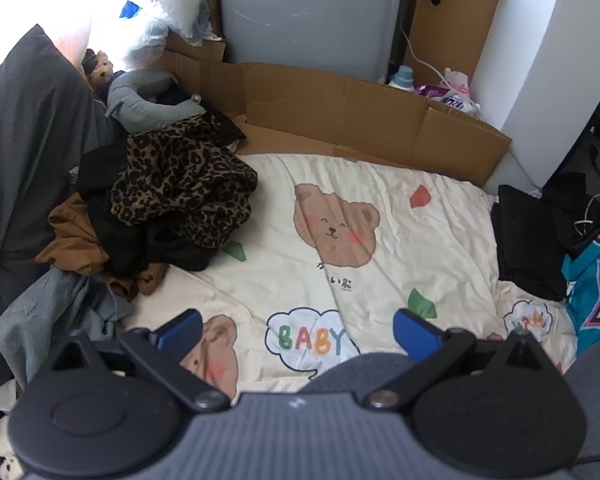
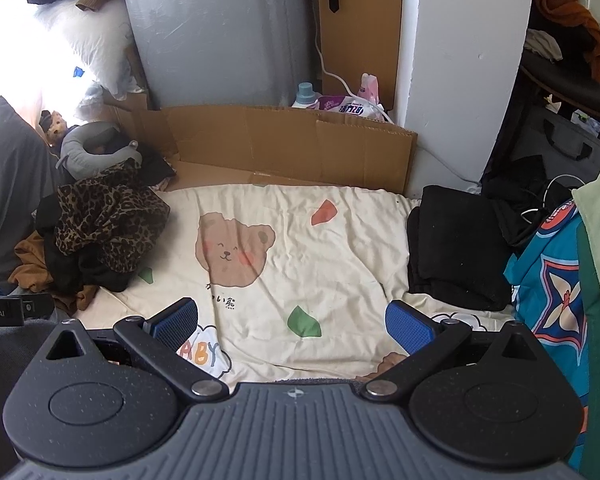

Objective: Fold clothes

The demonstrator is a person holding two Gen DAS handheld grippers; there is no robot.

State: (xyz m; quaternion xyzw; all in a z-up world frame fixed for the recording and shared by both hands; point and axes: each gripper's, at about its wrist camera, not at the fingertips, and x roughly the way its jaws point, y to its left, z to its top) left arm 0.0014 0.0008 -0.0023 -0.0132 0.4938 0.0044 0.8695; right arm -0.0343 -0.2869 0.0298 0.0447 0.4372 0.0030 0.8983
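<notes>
Both the left gripper (image 1: pixel 298 330) and right gripper (image 2: pixel 292 322) hang with jaws spread wide and empty over the bear-print sheet (image 1: pixel 380 208), the leopard-print clothes pile (image 1: pixel 180 184) lying well beyond and left of them

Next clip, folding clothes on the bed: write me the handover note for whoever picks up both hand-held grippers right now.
Left hand-held gripper: open, empty, above the bear-print blanket.
Right hand-held gripper: open, empty, above the same blanket.
Clothes: unfolded pile at the blanket's left edge, leopard-print piece on top, brown and black items under it, a denim piece nearer the camera. Black folded garment at the right edge; teal printed garment beyond it.
Done: the black garment looks folded.
Left: the whole left pile. The middle of the blanket is free for spreading the next piece.
</notes>
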